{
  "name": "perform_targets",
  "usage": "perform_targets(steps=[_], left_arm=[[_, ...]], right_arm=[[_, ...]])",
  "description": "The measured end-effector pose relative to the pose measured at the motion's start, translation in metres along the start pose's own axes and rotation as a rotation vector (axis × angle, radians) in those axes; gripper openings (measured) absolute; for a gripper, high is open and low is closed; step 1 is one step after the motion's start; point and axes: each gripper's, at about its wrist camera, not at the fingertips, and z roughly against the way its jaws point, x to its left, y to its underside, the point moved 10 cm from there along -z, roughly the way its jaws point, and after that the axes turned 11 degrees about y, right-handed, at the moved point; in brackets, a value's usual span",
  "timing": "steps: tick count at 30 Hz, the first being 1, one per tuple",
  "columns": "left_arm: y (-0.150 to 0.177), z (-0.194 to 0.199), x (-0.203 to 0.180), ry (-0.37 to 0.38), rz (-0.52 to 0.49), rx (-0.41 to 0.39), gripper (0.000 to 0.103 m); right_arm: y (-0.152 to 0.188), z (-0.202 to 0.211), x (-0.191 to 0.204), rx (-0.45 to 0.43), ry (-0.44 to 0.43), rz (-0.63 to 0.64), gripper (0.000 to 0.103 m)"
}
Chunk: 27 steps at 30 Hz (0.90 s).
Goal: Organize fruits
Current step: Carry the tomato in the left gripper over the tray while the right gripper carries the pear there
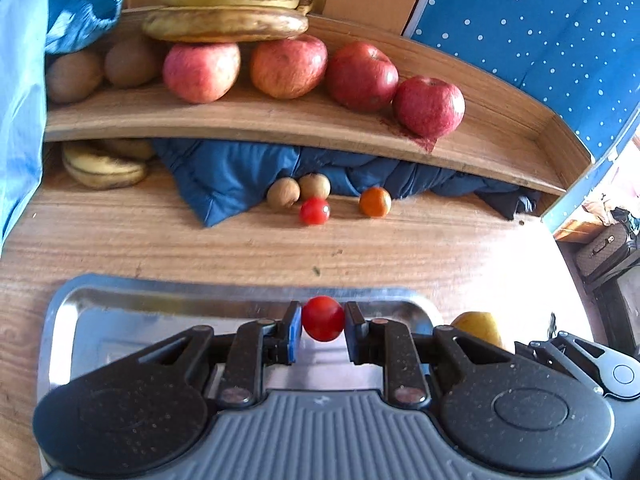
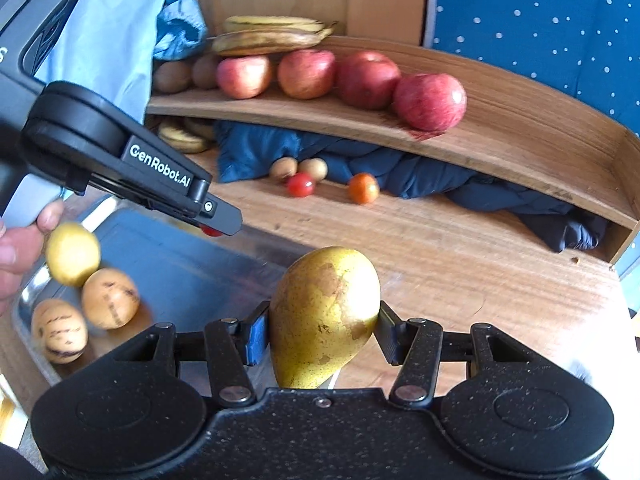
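A: Two grippers, two loads. The left gripper has its pads pressed on either side of a cherry tomato, closed down to the tomato's width. The right gripper is spread much wider, clamped on a pear that stands nearly upright between the fingers, fat end up.

B: And where do they sit relative to the tray?

A: The tomato hangs above the far rim of the steel tray, so the tray floor lies below it and back toward the handle. The pear is just past the tray's right edge, over the wooden table; the tray is to its left.

B: What's in the tray?

A: Three yellowish fruits at the near left corner: a smooth yellow one and two striped ones, close together. The rest is bare metal.

B: Further out?

A: A red tomato, an orange one and two small brown fruits lie loose by a blue cloth. The shelf above holds four apples, kiwis and bananas.

B: So the release?

A: I'd judge the left is nearer to setting down.
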Motion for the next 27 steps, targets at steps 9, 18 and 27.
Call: perform_targets(steps=[9, 18, 27], left_arm=[[0.024, 0.014, 0.004, 0.03, -0.027, 0.035, 0.024], [0.042, 0.02, 0.003, 0.054, -0.066, 0.075, 0.024], [0.053, 0.02, -0.003, 0.069, -0.12, 0.122, 0.024]], right_arm=[[0.015, 0.014, 0.027, 0.012, -0.013, 0.013, 0.055], [0.033, 0.024, 0.046, 0.043, -0.012, 0.023, 0.055], [0.044, 0.029, 0.053, 0.063, 0.002, 0.02, 0.055]])
